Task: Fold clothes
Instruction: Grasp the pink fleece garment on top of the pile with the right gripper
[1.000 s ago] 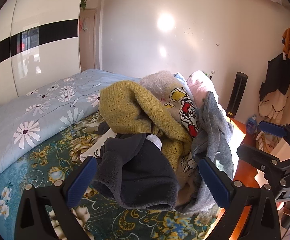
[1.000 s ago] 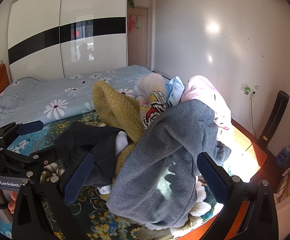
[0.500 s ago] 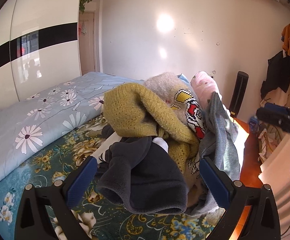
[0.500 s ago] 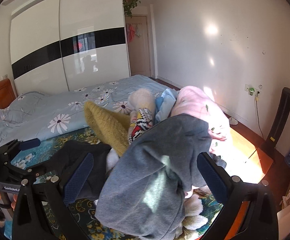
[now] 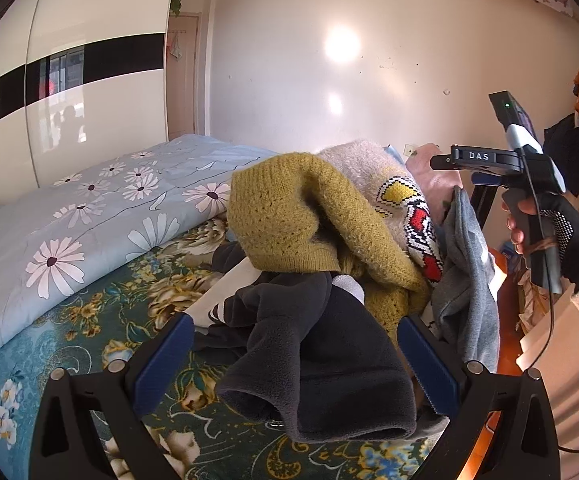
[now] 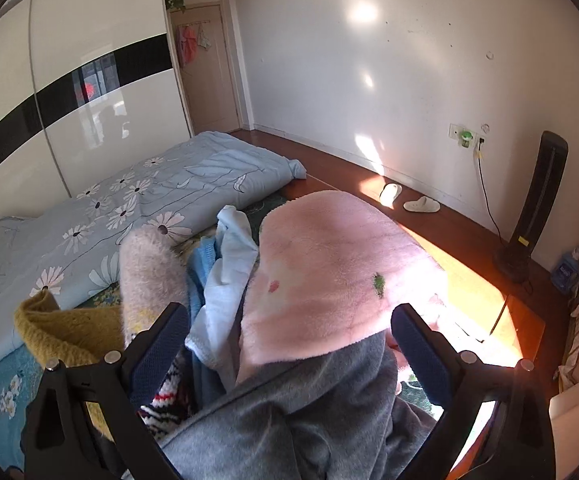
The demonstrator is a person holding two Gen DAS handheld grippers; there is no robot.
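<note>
A pile of clothes lies on the bed's corner. In the left wrist view a dark fleece garment (image 5: 321,344) is in front, a mustard knit sweater (image 5: 297,216) behind it, a grey garment (image 5: 465,264) at right. My left gripper (image 5: 295,354) is open, its pads either side of the dark fleece. My right gripper (image 6: 289,344) is open above the top of the pile, over a pink fleece (image 6: 329,272) and the grey garment (image 6: 309,412). It also shows in the left wrist view (image 5: 489,160), held high at the right.
A light blue floral quilt (image 5: 89,208) covers the bed at left over a teal flowered sheet (image 5: 49,360). A black tower fan (image 6: 537,208), slippers (image 6: 421,204) and wooden floor lie beyond the bed. White wardrobe doors (image 6: 89,92) stand behind.
My right gripper has risen from beside the grey garment to above the pile's top. My left gripper has edged slightly closer to the dark fleece.
</note>
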